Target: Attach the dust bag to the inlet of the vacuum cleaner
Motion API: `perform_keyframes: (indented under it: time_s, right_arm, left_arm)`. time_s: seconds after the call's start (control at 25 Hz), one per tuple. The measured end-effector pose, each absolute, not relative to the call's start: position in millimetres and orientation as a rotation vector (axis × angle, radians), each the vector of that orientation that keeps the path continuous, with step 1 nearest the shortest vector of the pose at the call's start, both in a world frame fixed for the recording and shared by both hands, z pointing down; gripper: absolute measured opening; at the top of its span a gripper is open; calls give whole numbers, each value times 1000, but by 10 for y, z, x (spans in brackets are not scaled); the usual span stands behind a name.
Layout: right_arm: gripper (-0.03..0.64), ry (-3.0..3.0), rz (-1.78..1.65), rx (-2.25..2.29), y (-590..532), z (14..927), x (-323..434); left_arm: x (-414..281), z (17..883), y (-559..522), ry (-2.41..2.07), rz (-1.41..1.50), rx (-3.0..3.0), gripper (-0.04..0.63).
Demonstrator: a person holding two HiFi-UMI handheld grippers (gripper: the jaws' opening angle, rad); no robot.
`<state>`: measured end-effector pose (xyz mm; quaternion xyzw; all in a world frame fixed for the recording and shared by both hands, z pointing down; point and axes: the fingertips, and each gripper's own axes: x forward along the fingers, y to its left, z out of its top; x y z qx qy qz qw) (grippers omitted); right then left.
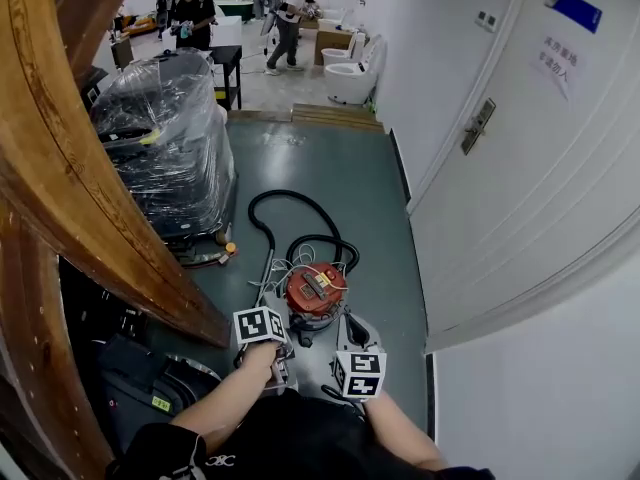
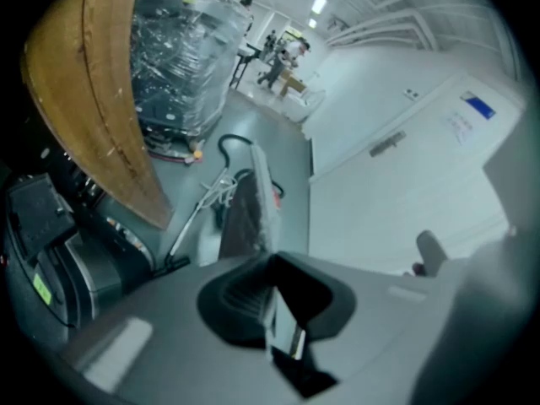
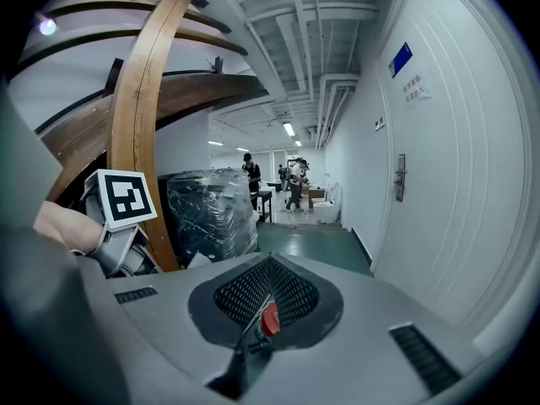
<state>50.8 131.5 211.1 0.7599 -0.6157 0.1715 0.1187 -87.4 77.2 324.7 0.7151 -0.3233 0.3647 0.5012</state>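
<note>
The left claw (image 2: 272, 298) is clamped on the flat dust bag (image 2: 246, 213), held edge-on; the right claw (image 3: 263, 298) is closed, empty. The red vacuum cleaner (image 1: 315, 293) stands on the floor (image 1: 360, 188) at twelve o'clock. The next move is likely lining the bag up with the inlet.

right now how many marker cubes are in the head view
2: the left cube and the right cube, side by side just below the red vacuum cleaner; none seems hidden.

Your head cam looks steeply down, close over the vacuum cleaner (image 1: 315, 293). Left gripper view tilts floorward, right gripper view looks level ahead. All three share the plastic-wrapped machine (image 1: 165, 158).
</note>
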Motion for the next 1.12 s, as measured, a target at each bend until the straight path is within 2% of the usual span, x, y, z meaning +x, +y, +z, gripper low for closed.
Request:
perform_keyframes:
  time_s: [0.68, 1.12]
  right_arm:
    - [-2, -1723, 566, 2132, 669, 2371, 561]
    - [-2, -1844, 558, 1985, 235, 2508, 809]
  left_arm:
    - [-996, 3604, 136, -786, 827, 1646, 23]
    - [-1090, 3725, 18, -951, 762, 1529, 23]
